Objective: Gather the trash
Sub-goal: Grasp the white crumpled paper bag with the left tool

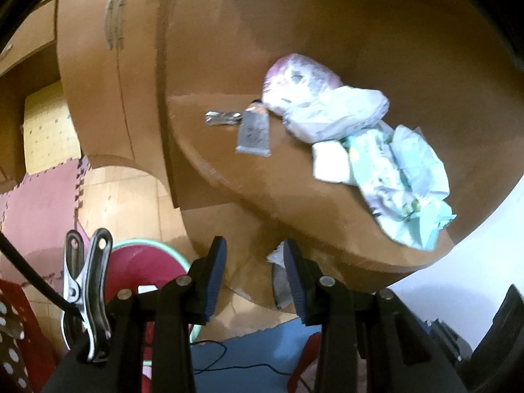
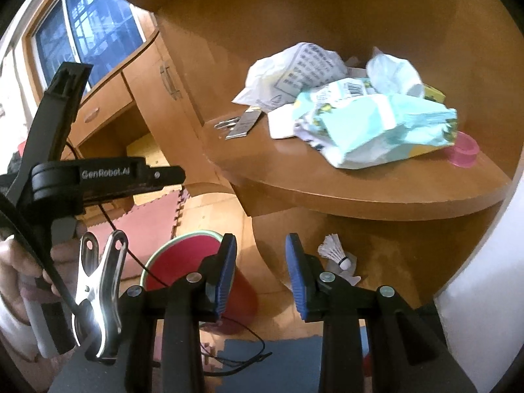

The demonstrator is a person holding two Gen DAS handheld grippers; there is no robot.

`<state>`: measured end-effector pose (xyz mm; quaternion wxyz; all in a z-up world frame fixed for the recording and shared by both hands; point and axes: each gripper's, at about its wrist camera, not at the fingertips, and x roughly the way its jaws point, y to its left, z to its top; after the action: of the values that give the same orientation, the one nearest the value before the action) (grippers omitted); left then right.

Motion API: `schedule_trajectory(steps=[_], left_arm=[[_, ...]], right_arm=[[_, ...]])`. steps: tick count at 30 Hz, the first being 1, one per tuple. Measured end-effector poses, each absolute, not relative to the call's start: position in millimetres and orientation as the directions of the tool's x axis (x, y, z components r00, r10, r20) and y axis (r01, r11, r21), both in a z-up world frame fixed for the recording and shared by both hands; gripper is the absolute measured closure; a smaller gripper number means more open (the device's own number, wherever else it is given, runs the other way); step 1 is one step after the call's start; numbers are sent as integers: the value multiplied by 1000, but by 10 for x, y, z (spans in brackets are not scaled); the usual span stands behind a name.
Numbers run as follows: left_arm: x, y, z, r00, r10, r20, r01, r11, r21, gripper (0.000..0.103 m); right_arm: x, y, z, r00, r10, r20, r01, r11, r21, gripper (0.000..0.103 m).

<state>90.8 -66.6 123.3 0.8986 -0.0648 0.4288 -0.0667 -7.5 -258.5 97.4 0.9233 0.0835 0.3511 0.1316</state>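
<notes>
On shelf (image 2: 360, 183): wrappers (image 2: 376, 131) blurred | left tongs (image 1: 255, 275), right tongs (image 2: 260, 271): ajar, empty

So the trash sits on a shelf (image 2: 376, 190): a wrapper (image 2: 386, 127) up front, a crumpled bag (image 2: 294, 75) behind it to the left, a tube (image 2: 244, 124) and a foil strip (image 1: 222, 118) further left, and a small cup (image 2: 463, 152) at the wrapper's right end. Bin (image 2: 196, 262) is on the floor, below and left of the shelf. A shuttlecock (image 2: 337, 252) lies under the shelf. Cabinet (image 2: 163, 78) stands left of the shelf.
</notes>
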Motion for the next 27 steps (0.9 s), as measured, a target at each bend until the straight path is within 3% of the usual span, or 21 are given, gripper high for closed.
schedule_trajectory(steps=[7,11,22,27], left_arm=[[1134,-1110,1558,662,-185,-727,155,982,-109,59],[1365,-1341,1656,659,-217,-720,224,971,-88,47],[2012,-1897,1665,665,-162,-729,371,919,133,47],[2248,-2019,1560,659,-139,-740,376,912,164,47]], right_arm=[[-85,-2752,1025,731,321,-603,-168,940,297,71],[-90,-2790,1040,735,328,-593,-165,935,312,69],[-15,-2843,1025,727,361,-584,-161,916,367,69],[27,-2846,984,710,388,-588,-167,904,394,69]])
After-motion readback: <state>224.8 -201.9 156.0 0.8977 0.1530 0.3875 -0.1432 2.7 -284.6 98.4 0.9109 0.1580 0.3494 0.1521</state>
